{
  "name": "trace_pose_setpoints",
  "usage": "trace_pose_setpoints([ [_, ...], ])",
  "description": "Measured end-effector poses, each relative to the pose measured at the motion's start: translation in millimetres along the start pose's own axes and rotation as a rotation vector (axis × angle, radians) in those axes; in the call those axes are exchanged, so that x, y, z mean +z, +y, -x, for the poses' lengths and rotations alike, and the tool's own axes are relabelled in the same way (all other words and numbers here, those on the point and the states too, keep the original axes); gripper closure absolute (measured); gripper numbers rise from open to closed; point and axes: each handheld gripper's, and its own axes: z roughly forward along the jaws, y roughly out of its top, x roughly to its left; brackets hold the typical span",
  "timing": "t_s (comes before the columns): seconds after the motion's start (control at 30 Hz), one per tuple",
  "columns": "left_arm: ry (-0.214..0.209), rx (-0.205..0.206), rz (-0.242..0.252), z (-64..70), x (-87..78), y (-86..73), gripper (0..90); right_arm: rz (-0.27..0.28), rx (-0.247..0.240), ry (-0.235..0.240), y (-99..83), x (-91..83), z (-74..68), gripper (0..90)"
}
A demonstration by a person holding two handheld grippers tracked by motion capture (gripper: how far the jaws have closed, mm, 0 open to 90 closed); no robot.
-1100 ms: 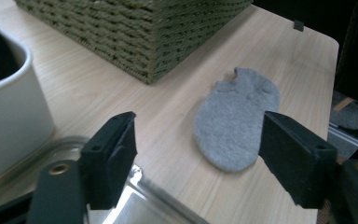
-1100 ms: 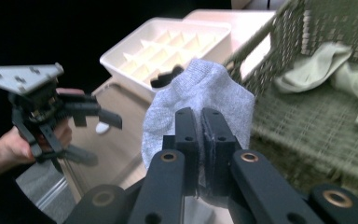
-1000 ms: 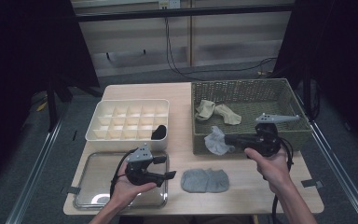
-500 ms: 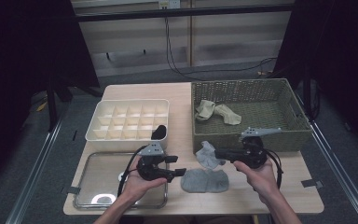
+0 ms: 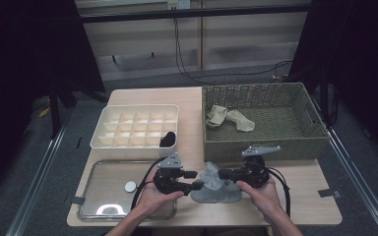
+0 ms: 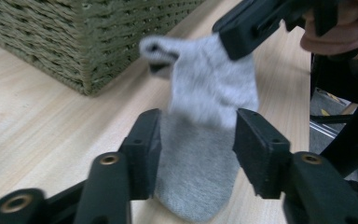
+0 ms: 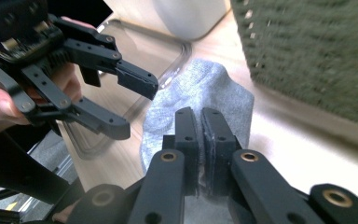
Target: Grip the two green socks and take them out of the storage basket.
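A grey sock (image 5: 217, 195) lies flat on the wooden table (image 5: 300, 196) near its front edge. A second grey sock (image 5: 209, 173) hangs just above it, and my right gripper (image 5: 220, 173) is shut on its edge. In the right gripper view the jaws (image 7: 200, 126) are pressed together on the fabric. My left gripper (image 5: 196, 180) stands open right beside the socks. In the left gripper view its open jaws (image 6: 198, 144) frame the flat sock (image 6: 193, 186), with the hanging sock (image 6: 214, 84) drooping between them.
A wicker basket (image 5: 263, 145) at the back right holds two beige socks (image 5: 229, 118). A white divided box (image 5: 133, 142) at the left has a black item (image 5: 168, 139) in one compartment. A metal tray (image 5: 108, 206) with a small white disc (image 5: 130, 186) lies at the front left.
My right gripper has carried the grey sock from the basket's front down and left, over the flat sock. My left gripper has moved right, up to the socks.
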Motion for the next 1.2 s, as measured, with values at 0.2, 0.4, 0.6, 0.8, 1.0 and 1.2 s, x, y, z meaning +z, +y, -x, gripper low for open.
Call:
trace_pose_setpoints([
  [0.2,0.007,-0.012,-0.036,-3.9,10.8,-5.8,57.3,-0.059,-0.001,-0.003,-11.1,15.2,2.9,86.4],
  [0.4,0.003,0.012,-0.072,-0.4,19.0,-8.7,67.2,-0.096,-0.039,-0.032,-16.9,21.7,3.3,84.4],
  [0.6,0.003,0.021,-0.114,0.2,25.3,-12.2,74.6,-0.087,-0.04,-0.03,-18.6,16.9,3.8,71.9],
  [0.8,0.015,0.027,-0.143,-0.5,27.9,-14.7,78.9,-0.042,-0.026,-0.043,-18.6,-3.6,5.9,74.0],
  [1.0,0.012,0.027,-0.151,-1.5,30.1,-16.6,79.2,-0.05,0.014,-0.08,-27.6,-8.5,18.0,80.1],
  [1.2,0.007,0.014,-0.138,-1.2,30.7,-16.4,64.4,-0.091,0.011,-0.07,-29.9,8.5,19.2,71.2],
])
